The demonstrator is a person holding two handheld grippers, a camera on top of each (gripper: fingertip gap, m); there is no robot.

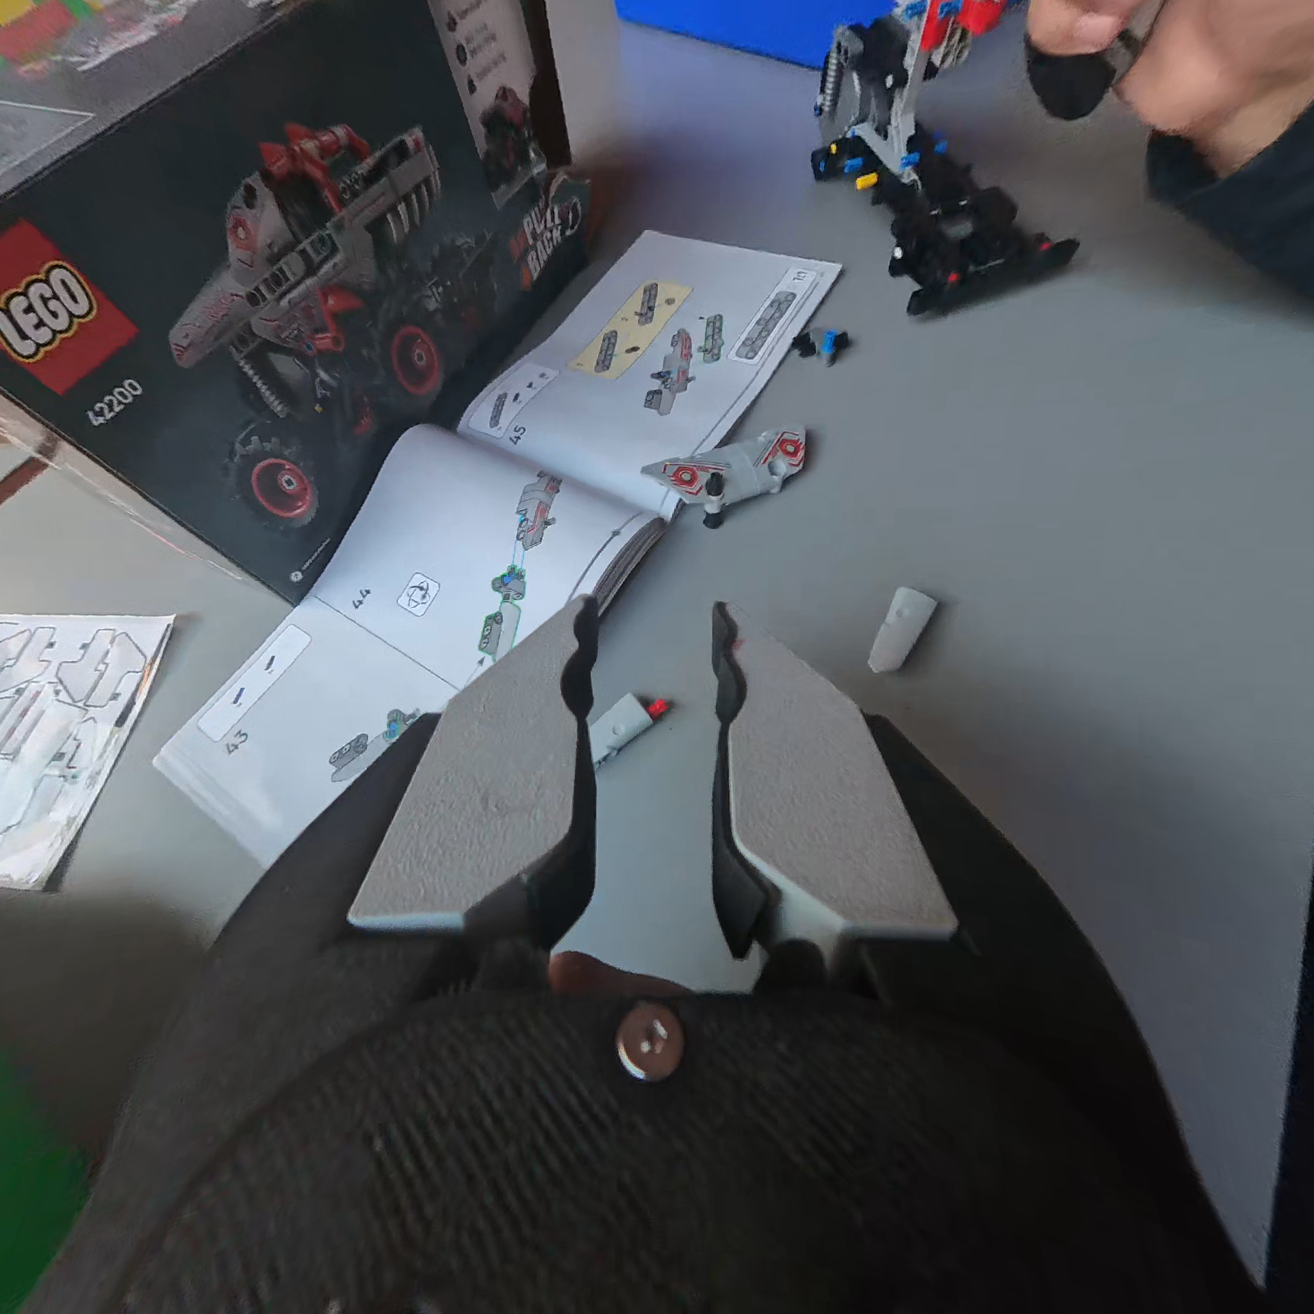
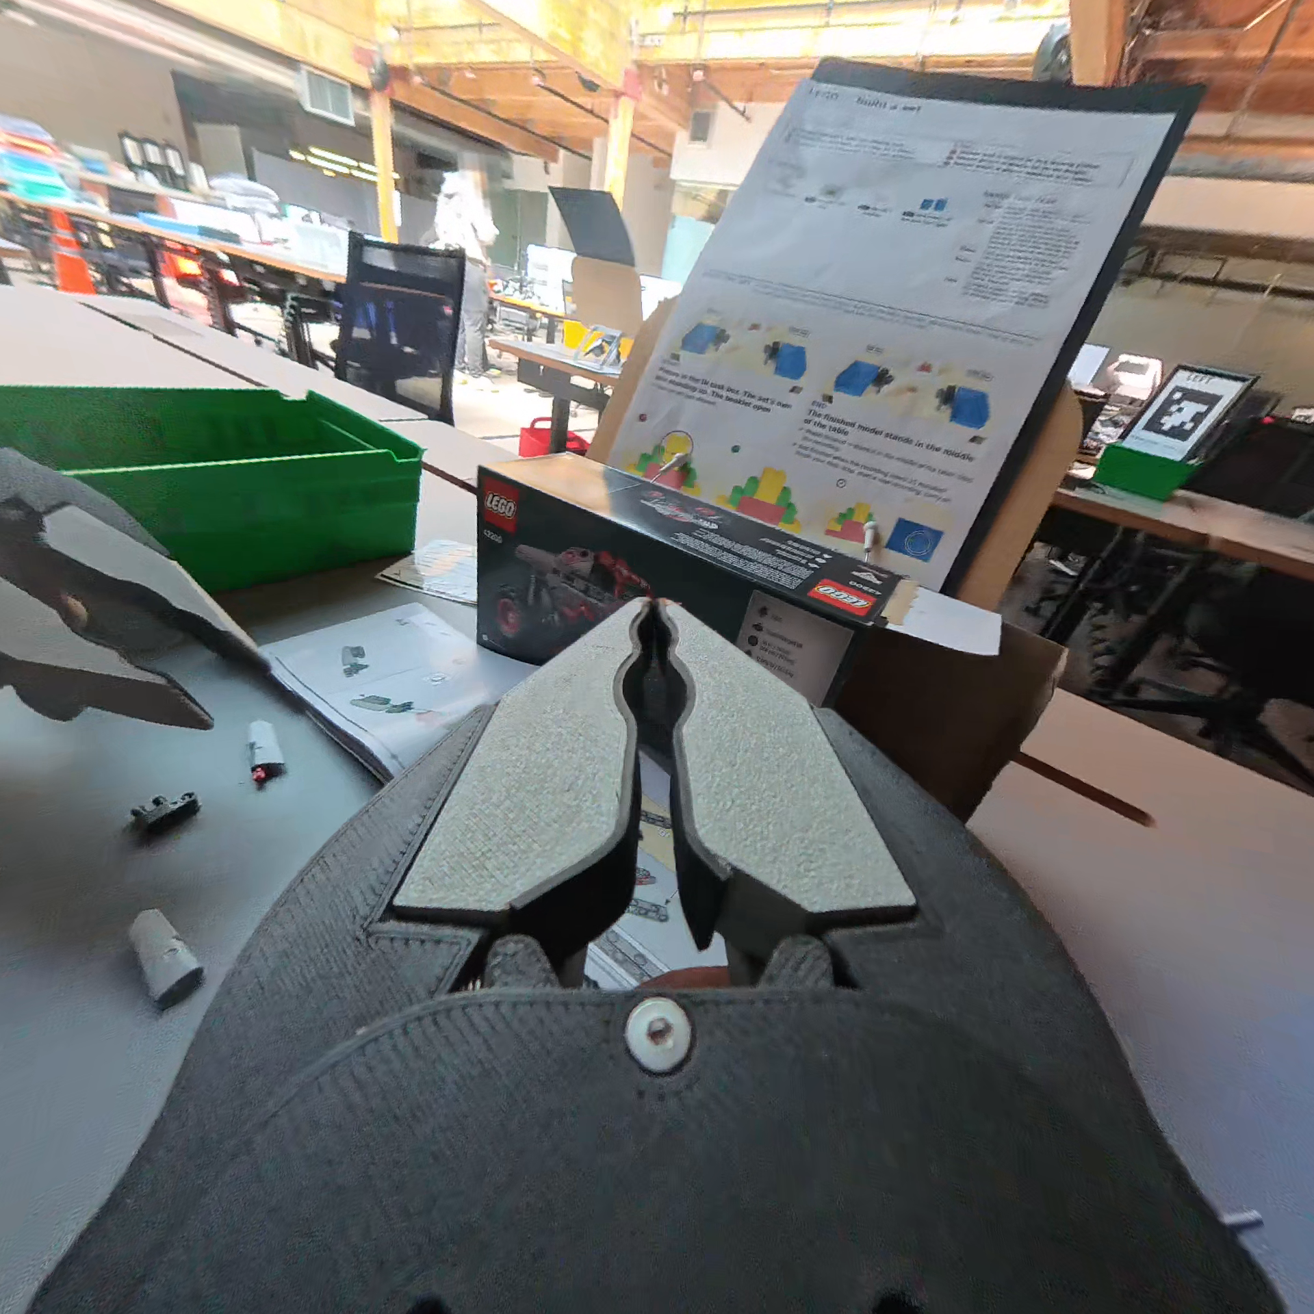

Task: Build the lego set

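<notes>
Left gripper (image 1: pixel 650 626) hangs released right over the small grey piece with the red tip (image 1: pixel 629 718), which lies on the bench (image 1: pixel 995 782) between its fingers, long axis slanted across the gap. Right gripper (image 2: pixel 654 604) is clenched on nothing, aimed at the box (image 2: pixel 640 547), so left's nearer.

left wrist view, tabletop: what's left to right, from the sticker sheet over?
sticker sheet → open instruction booklet → small grey piece with red tip → grey-and-red panel piece → plain grey piece
</notes>
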